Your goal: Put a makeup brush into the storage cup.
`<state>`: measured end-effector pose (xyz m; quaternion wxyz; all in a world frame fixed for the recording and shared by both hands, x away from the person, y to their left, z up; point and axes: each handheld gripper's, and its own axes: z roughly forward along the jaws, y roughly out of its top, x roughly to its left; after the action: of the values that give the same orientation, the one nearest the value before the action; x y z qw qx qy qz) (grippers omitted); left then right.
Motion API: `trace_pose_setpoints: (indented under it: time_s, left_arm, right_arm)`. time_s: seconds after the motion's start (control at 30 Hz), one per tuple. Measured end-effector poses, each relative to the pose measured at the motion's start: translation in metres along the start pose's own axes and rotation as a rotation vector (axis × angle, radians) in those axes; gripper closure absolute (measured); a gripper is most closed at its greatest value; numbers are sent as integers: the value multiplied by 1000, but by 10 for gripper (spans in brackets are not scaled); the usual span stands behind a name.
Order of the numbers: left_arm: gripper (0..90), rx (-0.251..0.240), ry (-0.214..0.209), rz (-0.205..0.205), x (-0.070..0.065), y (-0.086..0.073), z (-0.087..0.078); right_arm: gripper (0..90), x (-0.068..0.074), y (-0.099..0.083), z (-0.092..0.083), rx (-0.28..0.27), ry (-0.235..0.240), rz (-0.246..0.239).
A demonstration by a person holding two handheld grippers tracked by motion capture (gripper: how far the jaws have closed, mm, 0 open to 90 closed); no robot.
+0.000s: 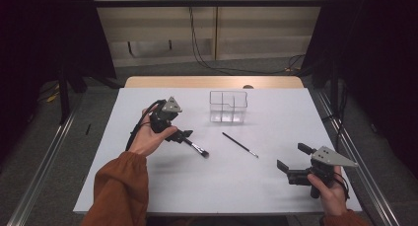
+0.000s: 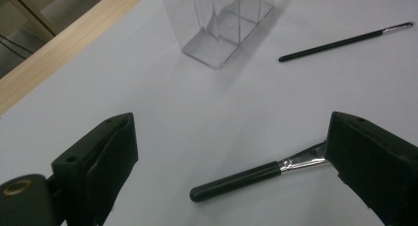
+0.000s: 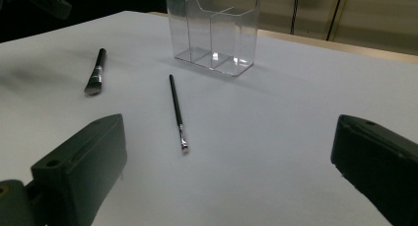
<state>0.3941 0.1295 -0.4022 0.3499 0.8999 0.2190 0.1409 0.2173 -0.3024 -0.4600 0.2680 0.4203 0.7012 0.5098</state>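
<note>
A: The left gripper (image 1: 183, 135) hangs over the short flat brush (image 2: 256, 174), jaws wide apart, with the brush lying on the white table (image 1: 148, 186) between them.

B: It should close on the black handle, not the ferrule. Next over lies the thin brush (image 1: 240, 145), below the clear organizer (image 1: 227, 106); the right gripper (image 1: 291, 159) waits with jaws parted.

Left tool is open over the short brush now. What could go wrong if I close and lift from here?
1. The short brush lies off-centre by one jaw of the left tool; closing may catch only the ferrule and let it pivot.
2. The clear organizer looks light; a brush carried in could tip it.
3. The thin brush lies flat, hard to pinch.
</note>
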Motion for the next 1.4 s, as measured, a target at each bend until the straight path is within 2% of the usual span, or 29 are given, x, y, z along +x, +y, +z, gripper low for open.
trace_pose_setpoints:
  time_s: [0.1, 0.2, 0.27, 0.3, 0.37, 0.47, 0.6, 0.77, 0.87, 1.17, 1.27, 1.3, 1.33, 1.4]
  left_arm:
    - [52, 45, -24, 2, 3, 1, 2]
    - [42, 118, -42, 48, 5, 3, 5]
    - [44, 139, -48, 73, 4, 5, 6]
    - [41, 162, -69, 93, 4, 6, 8]
    - [45, 184, -64, 108, 3, 7, 10]
    - [43, 241, -117, 140, 1, 8, 18]
    - [43, 298, -142, 220, -1, 9, 27]
    - [56, 369, -197, 272, -3, 13, 36]
    - [50, 390, -224, 271, -2, 14, 41]
    - [46, 437, -252, 275, 3, 10, 57]
    - [45, 445, -301, 267, 1, 8, 62]
    - [43, 452, -301, 268, 1, 8, 64]
    - [41, 460, -273, 255, 0, 7, 67]
    - [39, 487, -276, 257, 0, 6, 69]
  right_arm:
    - [0, 0, 0, 0, -1, 3, 1]
    - [0, 0, 0, 0, -1, 4, 1]
    - [0, 0, 0, 0, 0, 3, 0]
    - [0, 0, 0, 0, -1, 3, -1]
    - [0, 0, 0, 0, -1, 4, -1]
    - [1, 0, 0, 0, 2, 6, -1]
    - [1, 0, 0, -1, 0, 8, -1]
    - [1, 0, 0, -1, 1, 12, 0]
    - [1, 0, -1, -1, 1, 13, 3]
    - [1, 0, -1, -1, 3, 16, 6]
    - [1, 0, -1, -2, 5, 17, 6]
    - [1, -1, -2, -1, 7, 17, 4]
    - [1, -1, -2, -1, 10, 17, 4]
    - [1, -1, -2, -1, 13, 18, 6]
